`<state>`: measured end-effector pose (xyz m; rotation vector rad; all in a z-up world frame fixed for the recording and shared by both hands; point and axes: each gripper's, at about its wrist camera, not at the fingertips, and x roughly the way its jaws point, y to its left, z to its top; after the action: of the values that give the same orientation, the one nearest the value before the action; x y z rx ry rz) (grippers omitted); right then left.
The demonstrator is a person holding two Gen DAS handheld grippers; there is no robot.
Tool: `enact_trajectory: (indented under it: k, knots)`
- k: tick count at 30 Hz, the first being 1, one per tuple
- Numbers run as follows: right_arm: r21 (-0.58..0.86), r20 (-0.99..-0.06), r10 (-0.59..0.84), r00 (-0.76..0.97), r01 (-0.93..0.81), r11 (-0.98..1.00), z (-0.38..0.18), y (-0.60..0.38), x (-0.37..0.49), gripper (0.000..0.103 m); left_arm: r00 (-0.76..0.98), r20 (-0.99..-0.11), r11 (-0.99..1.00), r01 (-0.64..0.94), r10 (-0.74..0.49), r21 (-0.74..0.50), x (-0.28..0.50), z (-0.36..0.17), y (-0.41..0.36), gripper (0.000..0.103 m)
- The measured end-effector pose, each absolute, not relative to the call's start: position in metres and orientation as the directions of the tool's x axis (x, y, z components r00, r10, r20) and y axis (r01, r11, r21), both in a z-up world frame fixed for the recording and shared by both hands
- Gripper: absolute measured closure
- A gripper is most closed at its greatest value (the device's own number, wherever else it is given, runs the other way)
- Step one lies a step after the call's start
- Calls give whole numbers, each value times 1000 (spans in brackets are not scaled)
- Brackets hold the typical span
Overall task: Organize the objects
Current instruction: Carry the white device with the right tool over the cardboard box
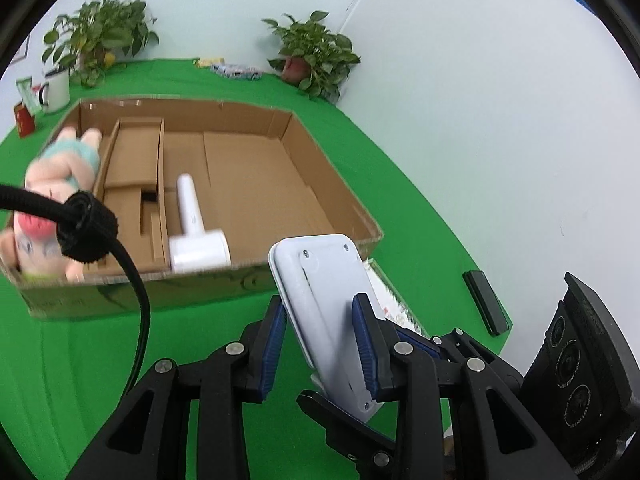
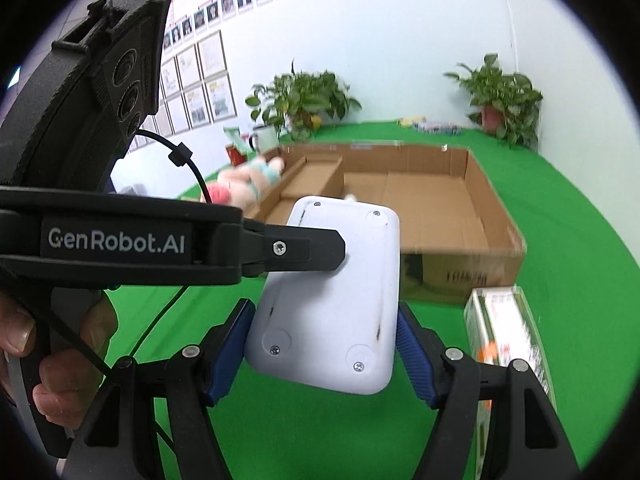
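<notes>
A white flat device [image 1: 324,300] with screws on its back is held above the green table. My left gripper [image 1: 320,344] is shut on it, its blue pads [image 1: 365,344] pressing both faces. In the right wrist view the device [image 2: 332,300] lies between my right gripper's [image 2: 322,344] blue pads [image 2: 412,356], and they touch its lower edges. The left gripper's finger [image 2: 304,250] crosses its upper left. An open cardboard box [image 1: 332,184] lies ahead, holding a white handheld appliance [image 1: 192,224] and a plush doll [image 1: 52,184].
A clear packaged box [image 2: 508,336] lies on the table at the right, beside a black case [image 1: 486,302]. Potted plants [image 1: 316,52] [image 1: 100,36], a white mug [image 1: 56,88] and small items stand along the far wall. A black cable [image 1: 132,276] hangs at the left.
</notes>
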<state>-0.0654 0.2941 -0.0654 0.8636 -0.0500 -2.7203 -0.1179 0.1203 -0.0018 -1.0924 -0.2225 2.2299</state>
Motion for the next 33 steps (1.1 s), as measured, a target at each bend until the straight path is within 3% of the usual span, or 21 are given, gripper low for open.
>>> enact_trajectory:
  k: [17,33]
  knots:
    - [66,-483,-256,-838,256,-964,-10,309,-118,34,-518,-599,-780,-526,610,-340,-170,90,140,72]
    - [105,-550,-302,-778,295,-950,-22,314,-181,34,-496,-648,-810,-444,579,-383,-251,61,141,72]
